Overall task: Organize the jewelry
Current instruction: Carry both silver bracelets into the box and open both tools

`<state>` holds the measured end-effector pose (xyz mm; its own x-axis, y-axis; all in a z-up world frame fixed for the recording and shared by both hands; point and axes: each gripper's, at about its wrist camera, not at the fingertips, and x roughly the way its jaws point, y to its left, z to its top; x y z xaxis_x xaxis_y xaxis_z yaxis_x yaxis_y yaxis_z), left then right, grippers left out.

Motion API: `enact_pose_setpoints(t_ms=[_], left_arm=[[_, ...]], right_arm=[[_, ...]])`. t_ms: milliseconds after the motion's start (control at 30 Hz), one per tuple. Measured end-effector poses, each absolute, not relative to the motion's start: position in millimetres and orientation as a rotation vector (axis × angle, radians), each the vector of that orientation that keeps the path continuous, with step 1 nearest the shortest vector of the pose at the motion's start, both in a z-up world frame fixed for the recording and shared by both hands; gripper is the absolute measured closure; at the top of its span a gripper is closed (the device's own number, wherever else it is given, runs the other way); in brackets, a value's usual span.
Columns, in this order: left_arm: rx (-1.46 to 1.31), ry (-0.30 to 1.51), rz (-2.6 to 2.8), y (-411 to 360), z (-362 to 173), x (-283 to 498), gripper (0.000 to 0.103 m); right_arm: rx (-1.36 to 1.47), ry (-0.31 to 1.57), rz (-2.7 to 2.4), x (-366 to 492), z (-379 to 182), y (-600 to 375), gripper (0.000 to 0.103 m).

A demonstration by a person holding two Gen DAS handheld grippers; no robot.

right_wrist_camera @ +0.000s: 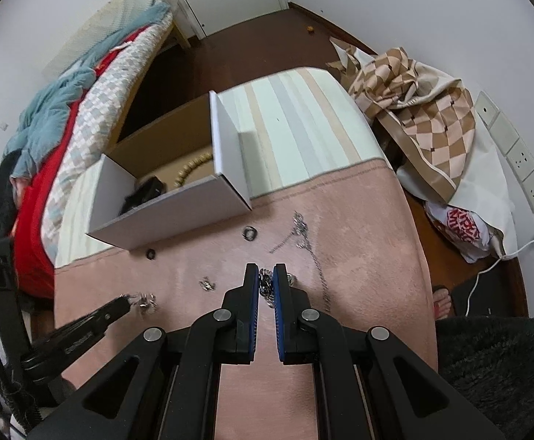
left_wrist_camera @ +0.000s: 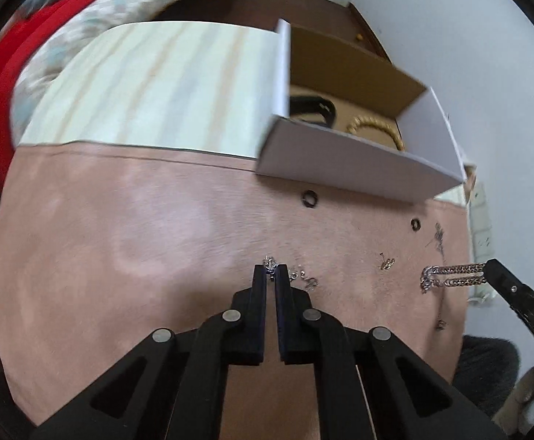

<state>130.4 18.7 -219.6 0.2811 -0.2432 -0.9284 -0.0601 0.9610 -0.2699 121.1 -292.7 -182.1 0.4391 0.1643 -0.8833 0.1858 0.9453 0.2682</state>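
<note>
My left gripper (left_wrist_camera: 271, 270) is shut on a thin silver chain (left_wrist_camera: 269, 263) whose free end (left_wrist_camera: 303, 278) trails on the pink cloth (left_wrist_camera: 138, 256). My right gripper (right_wrist_camera: 266, 275) is shut on a thick silver curb chain (right_wrist_camera: 265, 286), which also shows hanging from that gripper's tip in the left wrist view (left_wrist_camera: 450, 275). An open white cardboard box (left_wrist_camera: 358, 168) stands at the far edge of the cloth and holds a gold bead bracelet (left_wrist_camera: 376, 126) and a black item (left_wrist_camera: 314, 108). The box also shows in the right wrist view (right_wrist_camera: 179, 212).
Loose pieces lie on the cloth: two dark rings (left_wrist_camera: 309, 198) (left_wrist_camera: 416, 224), small earrings (left_wrist_camera: 387, 263), a thin dark necklace (right_wrist_camera: 303, 238). A striped cover (right_wrist_camera: 303, 128) lies beyond. A bed with red bedding (right_wrist_camera: 36, 201) is left; bags (right_wrist_camera: 431, 110) and wall sockets right.
</note>
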Motion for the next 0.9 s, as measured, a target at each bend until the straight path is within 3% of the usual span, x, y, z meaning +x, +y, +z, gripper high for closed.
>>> enact_pose_setpoints(t_ms=[200,667,900], left_arm=[[-0.332,1.236,-0.13,47,-186,120,0.101],[-0.38,1.057,-0.295,23,-78,161,0.101],[-0.329,1.096,-0.318,10,-91,222,0.101]], right_arm=[[0.375,1.097,0.039,124,-163,-284,0.095],[0.394,1.005,0.245,174,-71,-267,0.095],[0.335,1.07,0.293,238,-77,-252,0.095]])
